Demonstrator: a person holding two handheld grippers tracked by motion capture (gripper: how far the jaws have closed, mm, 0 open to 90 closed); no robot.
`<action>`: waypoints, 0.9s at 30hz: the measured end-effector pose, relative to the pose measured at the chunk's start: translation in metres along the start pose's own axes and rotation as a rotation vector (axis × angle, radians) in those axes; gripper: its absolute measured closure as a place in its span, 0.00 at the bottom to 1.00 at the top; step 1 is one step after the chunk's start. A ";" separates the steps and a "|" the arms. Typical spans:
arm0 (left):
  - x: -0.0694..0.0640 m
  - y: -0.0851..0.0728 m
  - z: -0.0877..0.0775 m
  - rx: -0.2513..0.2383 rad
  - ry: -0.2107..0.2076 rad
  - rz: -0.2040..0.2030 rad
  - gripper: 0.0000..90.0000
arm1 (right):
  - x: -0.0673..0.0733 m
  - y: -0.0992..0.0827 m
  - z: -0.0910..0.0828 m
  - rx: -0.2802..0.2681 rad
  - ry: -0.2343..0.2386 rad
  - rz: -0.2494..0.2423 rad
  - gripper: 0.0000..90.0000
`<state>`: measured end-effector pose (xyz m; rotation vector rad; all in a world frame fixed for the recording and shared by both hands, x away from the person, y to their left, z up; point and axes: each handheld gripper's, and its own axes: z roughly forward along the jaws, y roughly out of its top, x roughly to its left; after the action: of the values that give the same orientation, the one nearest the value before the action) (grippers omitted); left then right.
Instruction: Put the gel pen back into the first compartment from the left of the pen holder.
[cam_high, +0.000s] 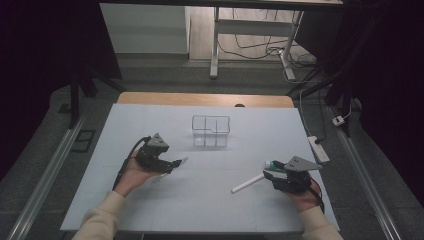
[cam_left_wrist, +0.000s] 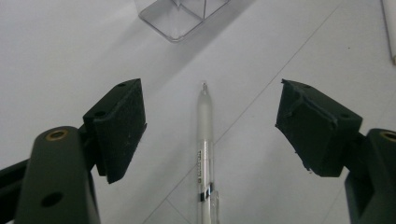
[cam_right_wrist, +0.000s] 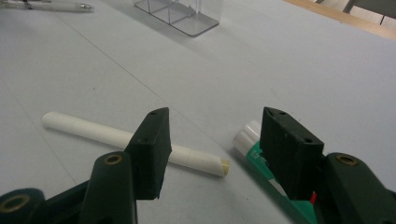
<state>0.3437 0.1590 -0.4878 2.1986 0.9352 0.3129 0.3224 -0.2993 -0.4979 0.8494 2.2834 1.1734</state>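
Note:
A clear plastic pen (cam_left_wrist: 204, 140) lies on the white table between the wide-apart jaws of my left gripper (cam_left_wrist: 212, 100), and neither pad touches it. From above, the left gripper (cam_high: 174, 164) sits left of centre with the pen's tip (cam_high: 182, 160) poking out to its right. My right gripper (cam_right_wrist: 217, 126) stands open low over the table. A white marker (cam_right_wrist: 93, 130) runs behind its left jaw. A green tube with a white cap (cam_right_wrist: 247, 137) lies by its right jaw. In the high view, the right gripper (cam_high: 268, 174) is at the right, close to the marker (cam_high: 247, 183) and the tube (cam_high: 273, 164).
A clear divided organizer (cam_high: 211, 131) stands at the middle of the white table (cam_high: 150, 120), beyond both grippers. It also appears as a clear organizer (cam_left_wrist: 180, 16) ahead of the left gripper. A wooden edge runs along the table's far side; a power strip (cam_high: 318, 149) lies off its right edge.

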 end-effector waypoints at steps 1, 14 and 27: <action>0.000 0.001 0.001 0.000 -0.001 -0.002 0.27 | 0.000 0.000 0.000 0.000 0.000 0.001 0.47; 0.003 0.019 0.013 0.040 -0.029 0.024 0.28 | 0.003 -0.001 -0.001 0.009 0.000 0.003 0.47; 0.005 0.031 0.026 0.093 -0.030 0.044 0.29 | 0.002 -0.004 -0.004 0.011 -0.004 0.007 0.47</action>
<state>0.3754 0.1339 -0.4852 2.3044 0.9024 0.2607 0.3171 -0.3017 -0.4998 0.8640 2.2882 1.1621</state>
